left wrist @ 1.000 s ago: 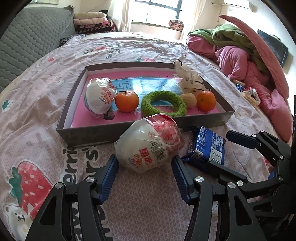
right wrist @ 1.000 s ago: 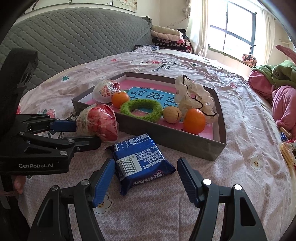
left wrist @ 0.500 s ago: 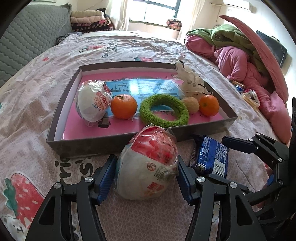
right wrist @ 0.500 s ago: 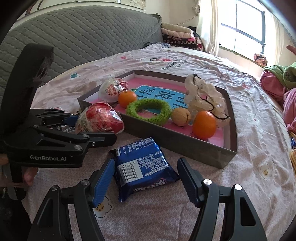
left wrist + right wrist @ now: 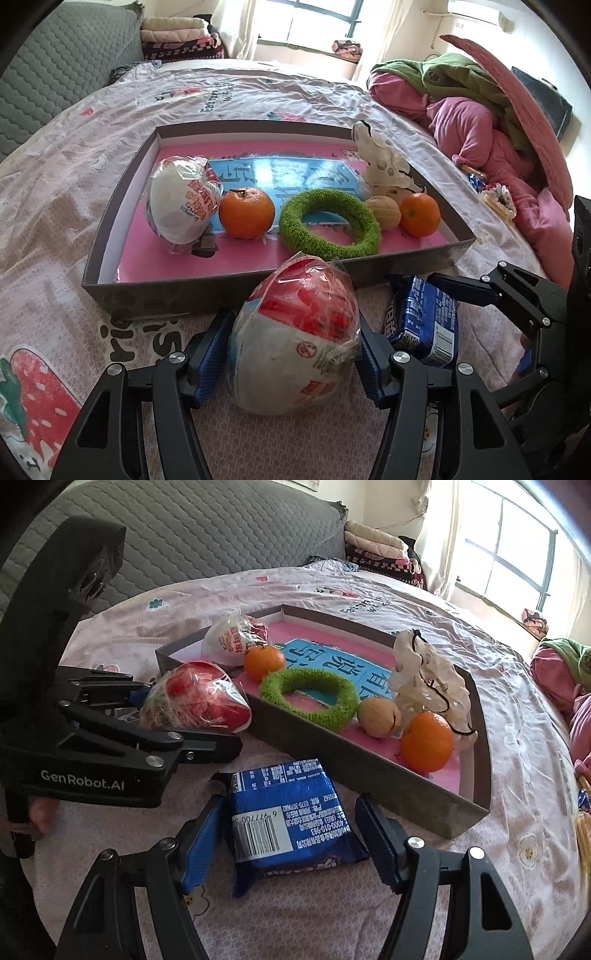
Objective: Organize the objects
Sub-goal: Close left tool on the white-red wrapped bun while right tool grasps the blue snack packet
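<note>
Snacks first: a wrapped egg-shaped treat [image 5: 295,339], red on top and white below, lies on the bed just outside the near wall of the tray [image 5: 155,291], between the blue pads of the left tongs [image 5: 291,360]. The pads sit right against its crinkled wrapper on both sides, yet whether they press or only flank it I cannot tell. Just to its right lies a blue biscuit packet [image 5: 288,819], flat on the bedsheet [image 5: 424,915], with the right tongs [image 5: 291,838] spread around it, a gap showing on each side, so nothing is gripped there.

Inside the tray already rest a second wrapped egg [image 5: 183,203], two oranges [image 5: 246,213], a green fuzzy ring [image 5: 329,227], a walnut [image 5: 384,212] and a white hair tie [image 5: 382,168].

Risks, as I judge them: the egg is round and its film slippery, so a squeeze off-centre could squirt it forward against the tray wall. The packet is soft and may buckle or slide on the loose sheet. Both tongs work close together, so they could knock each other when lifting, and a low lift could catch the tray wall.
</note>
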Tool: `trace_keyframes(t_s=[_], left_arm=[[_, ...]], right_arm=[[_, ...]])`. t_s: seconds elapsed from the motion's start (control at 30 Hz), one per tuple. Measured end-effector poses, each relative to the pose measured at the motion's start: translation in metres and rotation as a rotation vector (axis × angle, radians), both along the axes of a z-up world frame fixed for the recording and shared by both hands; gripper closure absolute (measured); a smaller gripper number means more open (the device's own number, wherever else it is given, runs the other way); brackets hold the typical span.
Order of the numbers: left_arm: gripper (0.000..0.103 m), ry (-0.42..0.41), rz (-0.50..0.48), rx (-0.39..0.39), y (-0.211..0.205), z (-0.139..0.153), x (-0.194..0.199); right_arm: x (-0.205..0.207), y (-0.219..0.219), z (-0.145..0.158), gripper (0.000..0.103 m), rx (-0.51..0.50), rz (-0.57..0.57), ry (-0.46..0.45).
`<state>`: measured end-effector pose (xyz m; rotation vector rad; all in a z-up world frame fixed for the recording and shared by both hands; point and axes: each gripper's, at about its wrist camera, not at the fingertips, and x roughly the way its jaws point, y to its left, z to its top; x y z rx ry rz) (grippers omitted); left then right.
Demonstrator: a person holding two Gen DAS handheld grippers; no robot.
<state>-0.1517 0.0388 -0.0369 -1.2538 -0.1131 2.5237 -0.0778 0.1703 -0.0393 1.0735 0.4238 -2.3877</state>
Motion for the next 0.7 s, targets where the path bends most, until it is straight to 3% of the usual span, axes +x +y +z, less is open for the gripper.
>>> trace_keyframes(t_s=[0.4,0.7], left_arm=[[0.04,0.013,-0.002,-0.01,0.004,-0.002,0.001],[0.045,0.015,0.006,0.018,0.001,0.0,0.007]], right_arm=[[-0.002,-0.004,-0.001,0.046,0.011,0.034,-0.003],[0.006,0.006,0.004,0.047,-0.009,-0.039,-0.003]])
